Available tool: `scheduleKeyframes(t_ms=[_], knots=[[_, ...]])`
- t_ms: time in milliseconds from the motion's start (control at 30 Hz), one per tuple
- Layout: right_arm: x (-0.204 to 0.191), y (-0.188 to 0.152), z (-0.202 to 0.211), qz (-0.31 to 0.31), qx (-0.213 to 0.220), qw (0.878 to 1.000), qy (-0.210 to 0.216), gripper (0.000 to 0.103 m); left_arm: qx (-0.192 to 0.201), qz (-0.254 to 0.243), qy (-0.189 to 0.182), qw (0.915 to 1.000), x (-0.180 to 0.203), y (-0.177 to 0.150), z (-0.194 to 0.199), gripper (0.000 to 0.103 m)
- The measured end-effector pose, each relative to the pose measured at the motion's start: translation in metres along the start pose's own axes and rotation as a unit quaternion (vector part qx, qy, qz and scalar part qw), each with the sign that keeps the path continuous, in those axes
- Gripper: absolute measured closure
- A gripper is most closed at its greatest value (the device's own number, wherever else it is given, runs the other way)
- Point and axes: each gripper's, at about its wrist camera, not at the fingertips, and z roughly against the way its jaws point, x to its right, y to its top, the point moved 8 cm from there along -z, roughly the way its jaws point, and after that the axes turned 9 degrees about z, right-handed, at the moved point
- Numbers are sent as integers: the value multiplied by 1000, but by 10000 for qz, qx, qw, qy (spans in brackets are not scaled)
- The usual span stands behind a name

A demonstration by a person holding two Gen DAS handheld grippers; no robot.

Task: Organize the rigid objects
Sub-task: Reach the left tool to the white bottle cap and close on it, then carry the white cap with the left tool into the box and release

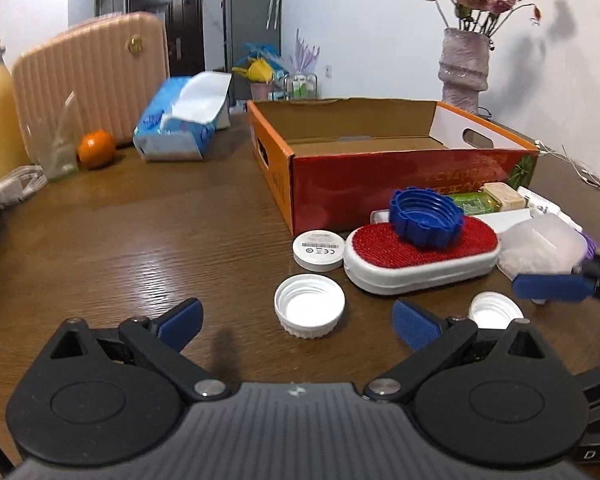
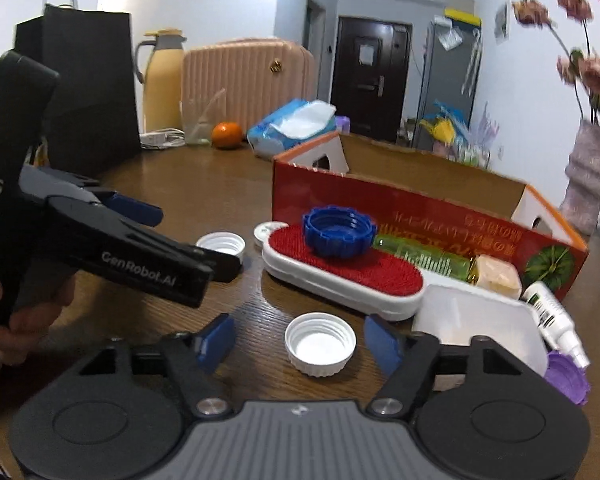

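Two white screw caps lie open side up on the wooden table (image 1: 140,240). One white cap (image 1: 310,311) sits between the pads of my left gripper (image 1: 298,322), which is open with a gap on each side. In the right wrist view the other white cap (image 2: 320,344) lies between the pads of my right gripper (image 2: 300,343); neither pad presses on it, so the gripper is open. A blue cap (image 1: 426,216) rests on a red-faced white lint brush (image 1: 420,260). The open orange cardboard box (image 1: 340,184) stands just behind.
A white disc (image 1: 318,250), a green bottle (image 2: 424,258), a white tub (image 2: 480,320), a spray bottle (image 2: 552,312) and a purple cap (image 2: 568,376) crowd the box's front. An orange (image 1: 96,149), a tissue pack (image 1: 180,124), a pink case (image 1: 88,76) and a vase (image 1: 464,68) stand further back.
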Motion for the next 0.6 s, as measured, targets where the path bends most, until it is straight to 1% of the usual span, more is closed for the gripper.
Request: scheduleKeyframes(t_ms=[33, 67, 100, 133, 167, 200, 267, 333, 467, 600], knots=[[3, 0, -2, -52, -50, 10000, -29, 41, -19, 37, -47, 10000, 0, 1, -4, 10], [5, 0, -4, -68, -93, 9999, -72, 47, -41, 62, -93, 9999, 0, 2, -8, 15], [8, -2, -4, -85, -129, 9998, -102, 52, -87, 117, -134, 9998, 0, 3, -12, 27], [9, -3, -5, -124, -158, 9997, -111, 57, -188, 198, -193, 9994, 0, 3, -16, 41], [9, -4, -6, -161, -176, 9997, -99, 63, -141, 244, -165, 9995, -1, 4, -16, 47], [9, -5, -5, -193, -170, 9996, -90, 63, -153, 227, -167, 9995, 0, 4, -16, 63], [10, -6, -4, -224, -165, 9996, -89, 63, -159, 246, -199, 9994, 1, 2, -11, 62], [10, -6, 2, -249, -120, 9996, -98, 63, -84, 328, -208, 9992, 0, 0, -1, 62], [9, -3, 22, -261, 78, 9995, -131, 63, 241, 370, -41, 9990, 2, -6, 32, 62], [10, -4, 51, -296, 311, 9989, -182, 63, 555, 567, -36, 9968, 11, -16, 74, 62]])
